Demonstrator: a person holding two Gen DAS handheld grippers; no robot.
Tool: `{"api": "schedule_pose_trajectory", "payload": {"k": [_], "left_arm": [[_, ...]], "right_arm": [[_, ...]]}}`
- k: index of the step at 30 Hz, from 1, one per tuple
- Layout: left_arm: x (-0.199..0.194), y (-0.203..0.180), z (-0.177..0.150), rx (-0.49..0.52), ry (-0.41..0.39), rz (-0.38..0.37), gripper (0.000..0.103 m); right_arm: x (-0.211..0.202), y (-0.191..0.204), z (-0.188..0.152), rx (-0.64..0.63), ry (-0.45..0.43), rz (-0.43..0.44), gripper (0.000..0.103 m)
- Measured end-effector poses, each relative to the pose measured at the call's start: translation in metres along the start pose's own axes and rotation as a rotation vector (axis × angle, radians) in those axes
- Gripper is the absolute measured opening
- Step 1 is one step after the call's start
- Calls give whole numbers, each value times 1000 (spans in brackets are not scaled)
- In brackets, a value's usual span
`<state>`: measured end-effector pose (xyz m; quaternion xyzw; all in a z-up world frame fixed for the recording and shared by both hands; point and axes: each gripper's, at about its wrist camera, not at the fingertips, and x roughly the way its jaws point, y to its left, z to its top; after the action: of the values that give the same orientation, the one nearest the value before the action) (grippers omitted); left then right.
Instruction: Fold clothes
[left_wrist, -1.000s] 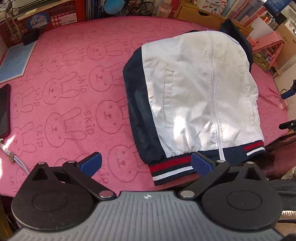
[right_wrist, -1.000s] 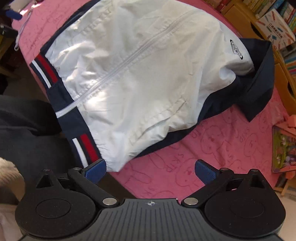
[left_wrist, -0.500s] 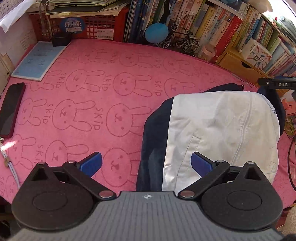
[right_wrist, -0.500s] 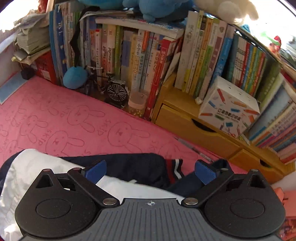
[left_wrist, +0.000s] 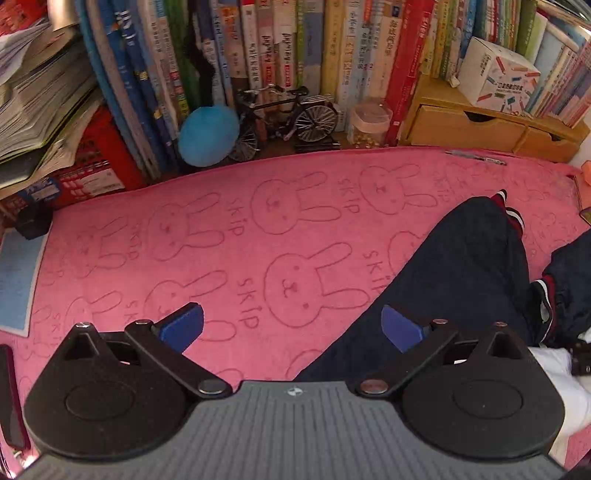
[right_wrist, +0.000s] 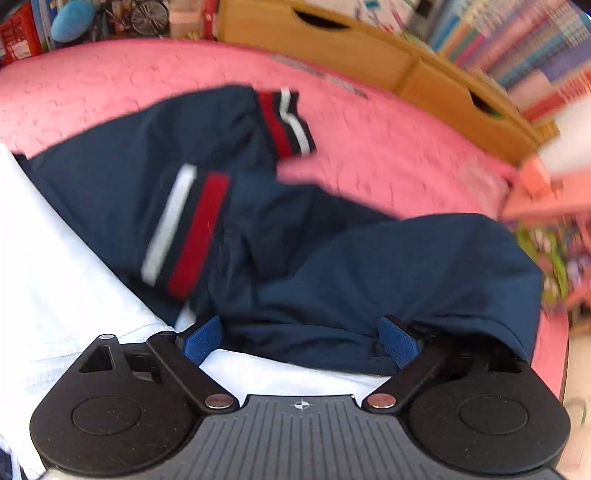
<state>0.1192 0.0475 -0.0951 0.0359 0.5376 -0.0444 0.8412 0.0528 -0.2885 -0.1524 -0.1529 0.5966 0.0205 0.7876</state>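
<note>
Blue pads of my right gripper (right_wrist: 302, 339) stand wide and are closing, navy folds of the jacket (right_wrist: 369, 266) bunched between them; whether the pads press the cloth I cannot tell. My left gripper (left_wrist: 291, 325) gapes wide over the pink rabbit-print towel (left_wrist: 221, 229), its right pad above a navy sleeve (left_wrist: 461, 266). That sleeve's long axis runs diagonally away, striped cuff (left_wrist: 511, 212) pointing toward the wooden drawers (left_wrist: 480, 125).
</note>
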Motion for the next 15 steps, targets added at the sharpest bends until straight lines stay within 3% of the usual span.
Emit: {"api": "schedule_pose_trajectory", "payload": {"k": [3, 6, 11, 15], "left_arm": [[32, -41, 14, 104, 50, -97, 103], [62, -78, 19, 204, 114, -153, 103], [99, -117, 20, 294, 232, -183, 103], [75, -124, 12, 303, 260, -421, 103]], "right_arm": [[-2, -7, -55, 148, 36, 24, 100], [-7, -15, -81, 275, 13, 56, 103], [-8, -12, -87, 287, -11, 37, 103], [-4, -7, -85, 321, -28, 39, 103]]}}
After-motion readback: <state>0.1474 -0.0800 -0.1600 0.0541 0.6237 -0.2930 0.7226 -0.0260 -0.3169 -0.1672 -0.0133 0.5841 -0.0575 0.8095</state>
